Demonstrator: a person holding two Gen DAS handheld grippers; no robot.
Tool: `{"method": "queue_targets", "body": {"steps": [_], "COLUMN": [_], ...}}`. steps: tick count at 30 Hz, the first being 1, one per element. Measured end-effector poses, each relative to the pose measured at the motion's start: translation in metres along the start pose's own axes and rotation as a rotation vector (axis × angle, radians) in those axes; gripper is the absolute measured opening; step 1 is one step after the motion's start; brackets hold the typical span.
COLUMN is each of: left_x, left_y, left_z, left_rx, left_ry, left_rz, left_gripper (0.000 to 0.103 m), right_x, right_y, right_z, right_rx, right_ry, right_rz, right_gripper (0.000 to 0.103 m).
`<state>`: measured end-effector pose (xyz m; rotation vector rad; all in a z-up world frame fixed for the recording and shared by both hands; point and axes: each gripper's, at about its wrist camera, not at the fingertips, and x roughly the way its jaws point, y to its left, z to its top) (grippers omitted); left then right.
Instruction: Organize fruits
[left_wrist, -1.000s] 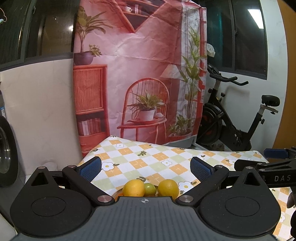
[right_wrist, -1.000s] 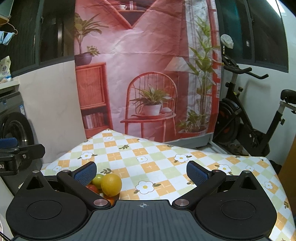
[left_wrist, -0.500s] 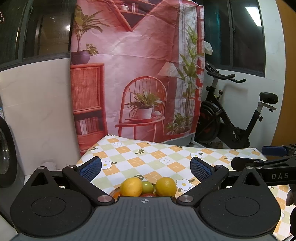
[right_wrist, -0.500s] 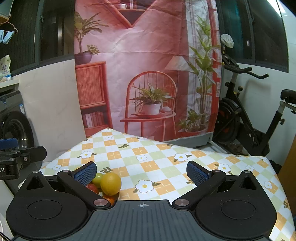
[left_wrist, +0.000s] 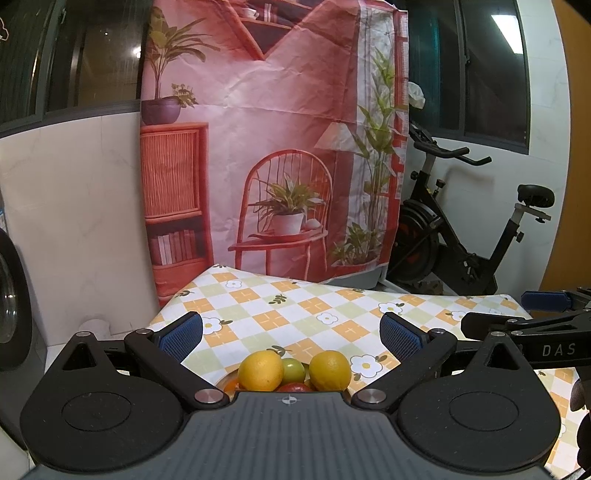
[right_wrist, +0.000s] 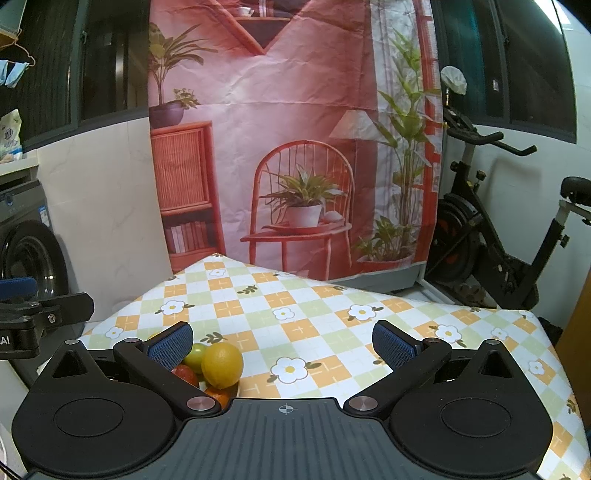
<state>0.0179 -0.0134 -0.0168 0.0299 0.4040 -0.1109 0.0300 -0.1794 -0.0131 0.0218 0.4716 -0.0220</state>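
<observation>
A pile of fruit sits on a plate (left_wrist: 226, 381) on the checkered tablecloth (left_wrist: 288, 310): two yellow-orange citrus fruits (left_wrist: 260, 370) (left_wrist: 330, 370), a green fruit (left_wrist: 293, 370) and a red one (left_wrist: 294, 387). My left gripper (left_wrist: 291, 334) is open and empty, above and behind the pile. My right gripper (right_wrist: 282, 341) is open and empty; the same pile lies by its left finger, with a citrus fruit (right_wrist: 222, 364), a green fruit (right_wrist: 195, 357) and a red one (right_wrist: 185, 374). Each gripper shows at the edge of the other's view.
A pink printed backdrop (left_wrist: 273, 147) hangs behind the table. An exercise bike (left_wrist: 461, 236) stands at the right. A washing machine (right_wrist: 26, 243) stands at the left. The tablecloth (right_wrist: 332, 325) stretches to the right of the fruit.
The left wrist view has risen slightly, so more of the fruit pile and the red fruit now show. The right gripper has hardly moved.
</observation>
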Motion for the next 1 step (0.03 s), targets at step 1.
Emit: {"method": "queue_targets", "body": {"steps": [1], "left_x": [0.0004], "left_y": [0.0005], "left_z": [-0.0002], "left_rx": [-0.002], "left_ry": [0.003], "left_rz": [0.001], "left_gripper": [0.103], "right_x": [0.0001], "right_y": [0.0000], "right_z": [0.0000], "right_rx": [0.001], "right_ry": [0.001], "right_rz": [0.000], "right_gripper": [0.103]}}
